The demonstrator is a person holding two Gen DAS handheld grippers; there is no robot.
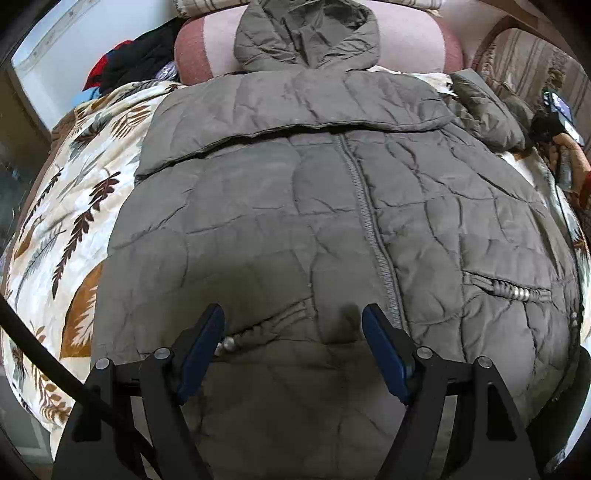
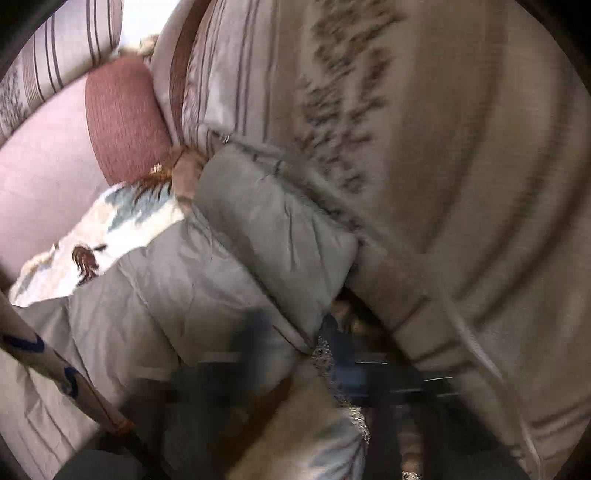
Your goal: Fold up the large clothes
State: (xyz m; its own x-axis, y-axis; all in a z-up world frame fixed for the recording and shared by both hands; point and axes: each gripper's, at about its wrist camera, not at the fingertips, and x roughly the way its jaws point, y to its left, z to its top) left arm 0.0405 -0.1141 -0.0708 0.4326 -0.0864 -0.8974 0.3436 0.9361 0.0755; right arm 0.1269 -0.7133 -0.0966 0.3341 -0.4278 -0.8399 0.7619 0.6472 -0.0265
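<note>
My left gripper [image 1: 293, 321] is wide open over the gray coat [image 1: 332, 206], holding nothing; my right gripper [image 2: 295, 332] is too blurry to tell

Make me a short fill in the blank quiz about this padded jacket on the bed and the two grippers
1. The grey quilted hooded jacket lies on a leaf-patterned ____.
2. The blue-padded left gripper is ____ above the jacket's hem.
3. The jacket's hood rests against a ____ cushion.
4. One sleeve is folded ____ the chest.

Missing words: blanket; open; pink; across
</note>
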